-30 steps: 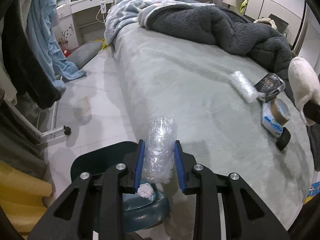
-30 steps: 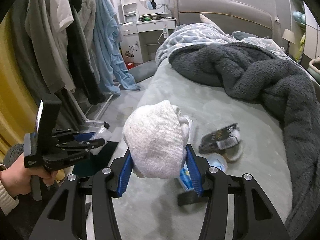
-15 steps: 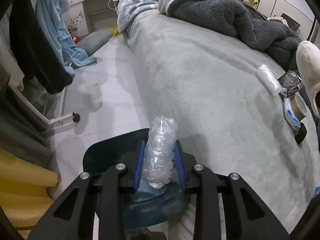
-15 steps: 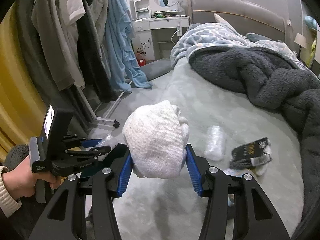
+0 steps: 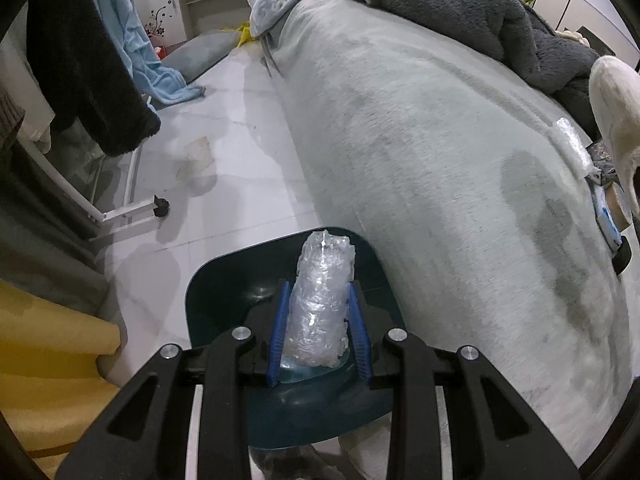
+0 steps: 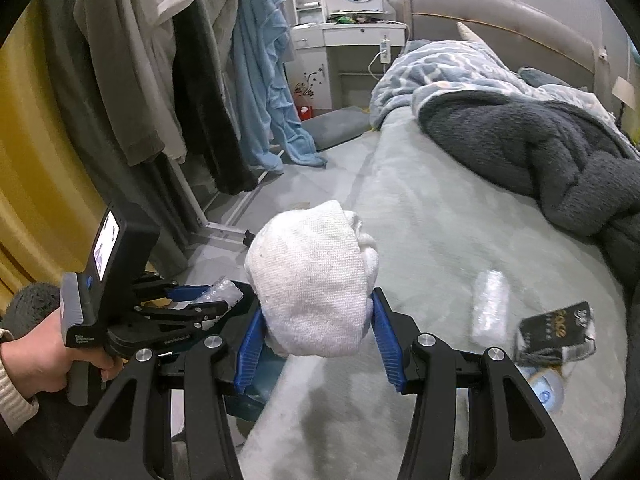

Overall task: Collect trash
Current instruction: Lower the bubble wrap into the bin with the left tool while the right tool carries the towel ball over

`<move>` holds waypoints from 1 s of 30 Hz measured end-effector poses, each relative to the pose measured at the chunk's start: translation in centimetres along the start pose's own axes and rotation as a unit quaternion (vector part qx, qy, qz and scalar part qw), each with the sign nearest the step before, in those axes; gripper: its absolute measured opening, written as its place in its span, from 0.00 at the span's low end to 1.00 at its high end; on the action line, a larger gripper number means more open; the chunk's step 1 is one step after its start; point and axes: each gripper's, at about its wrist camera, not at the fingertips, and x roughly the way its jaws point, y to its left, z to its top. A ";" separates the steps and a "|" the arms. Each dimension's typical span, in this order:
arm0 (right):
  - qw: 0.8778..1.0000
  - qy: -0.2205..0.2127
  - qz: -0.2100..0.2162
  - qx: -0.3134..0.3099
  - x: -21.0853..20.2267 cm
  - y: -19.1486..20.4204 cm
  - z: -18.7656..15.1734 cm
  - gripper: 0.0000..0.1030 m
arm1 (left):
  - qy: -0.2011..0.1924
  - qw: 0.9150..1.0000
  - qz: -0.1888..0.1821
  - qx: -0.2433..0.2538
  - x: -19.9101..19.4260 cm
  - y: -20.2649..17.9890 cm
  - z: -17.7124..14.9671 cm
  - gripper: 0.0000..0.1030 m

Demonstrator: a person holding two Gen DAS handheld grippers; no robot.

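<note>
My left gripper [image 5: 318,326] is shut on a crumpled roll of clear plastic wrap [image 5: 322,300] and holds it over the open dark teal trash bin [image 5: 224,284] beside the bed. The left gripper also shows in the right wrist view [image 6: 200,300], held in a hand. My right gripper [image 6: 316,330] is shut on a balled white cloth [image 6: 314,280] above the bed's edge. On the bed lie another clear plastic roll [image 6: 490,306], a black packet [image 6: 554,332] and a tape roll [image 6: 546,390].
The grey-green bed [image 5: 440,140] fills the right, with a dark fluffy blanket [image 6: 540,148] at the back. A clothes rack with hanging clothes [image 6: 192,80] stands left. A yellow curtain [image 5: 44,352] is at the near left. A scrap [image 5: 196,156] lies on the tiled floor.
My left gripper has moved left and down with the plastic wrap, from over the bed's edge to above the bin. My right gripper has swung left with the cloth.
</note>
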 end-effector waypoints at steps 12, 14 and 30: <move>0.999 0.021 0.019 -0.024 3.2 2.2 1.1 0.50 | 0.032 0.999 0.008 -0.008 1.4 2.3 -1.1 0.31; 0.999 0.027 0.023 -0.028 4.0 2.7 1.1 0.50 | 0.041 0.999 0.009 -0.014 1.7 2.8 -1.3 0.31; 0.992 0.092 0.050 -0.063 11.0 6.6 0.5 0.50 | 0.094 0.995 -0.009 -0.013 3.3 5.2 -3.2 0.44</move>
